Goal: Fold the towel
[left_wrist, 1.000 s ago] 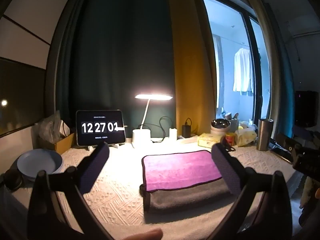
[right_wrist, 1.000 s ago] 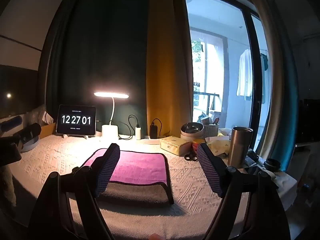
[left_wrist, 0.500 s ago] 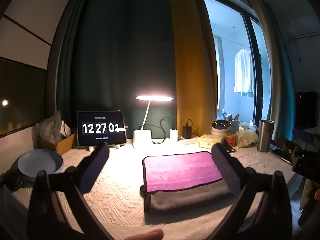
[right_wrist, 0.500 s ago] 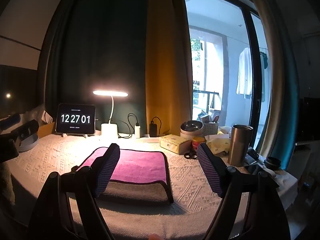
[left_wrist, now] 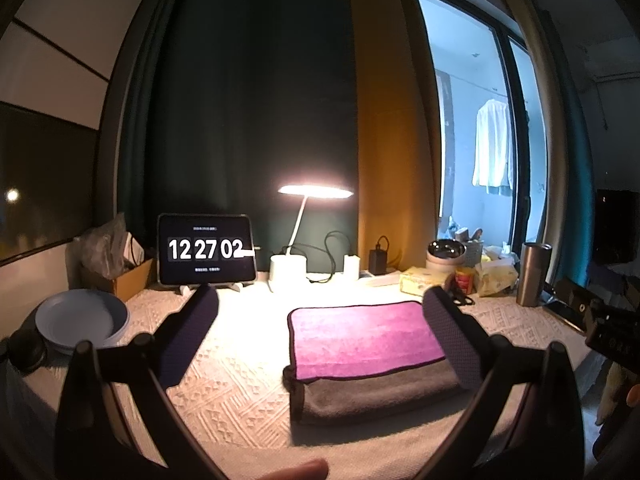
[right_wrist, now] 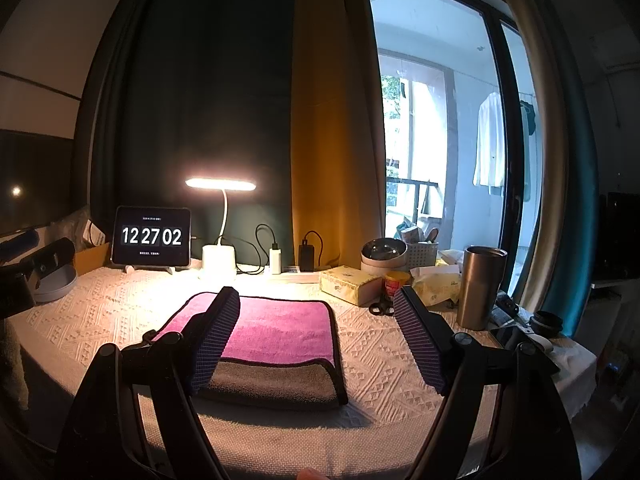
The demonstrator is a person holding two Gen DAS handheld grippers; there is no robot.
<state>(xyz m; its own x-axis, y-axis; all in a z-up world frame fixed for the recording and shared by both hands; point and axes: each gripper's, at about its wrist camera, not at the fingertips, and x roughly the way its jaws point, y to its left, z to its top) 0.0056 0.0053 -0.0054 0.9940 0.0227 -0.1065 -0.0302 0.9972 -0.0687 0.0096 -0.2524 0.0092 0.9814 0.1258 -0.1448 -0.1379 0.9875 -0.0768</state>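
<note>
A folded towel (left_wrist: pixel 366 340), magenta on top with a grey layer at its near edge, lies flat on the white patterned tablecloth (left_wrist: pixel 240 380). It also shows in the right wrist view (right_wrist: pixel 284 332). My left gripper (left_wrist: pixel 320 308) is open and empty, held above the table near the towel's front left. My right gripper (right_wrist: pixel 316 308) is open and empty, held above the towel's front right. The left finger (right_wrist: pixel 214 332) of the right gripper hides part of the towel's left side.
At the back stand a tablet clock (left_wrist: pixel 206 249), a lit desk lamp (left_wrist: pixel 288 268), chargers, a tissue box (right_wrist: pixel 352 282) and bowls (right_wrist: pixel 382 254). A steel tumbler (right_wrist: pixel 478 286) stands right. Blue plates (left_wrist: pixel 82 320) sit left. The table's near edge is close.
Both grippers have stayed open and nearly still, with only a slight drift. The towel has not moved. The clock has ticked from 01 to 02.
</note>
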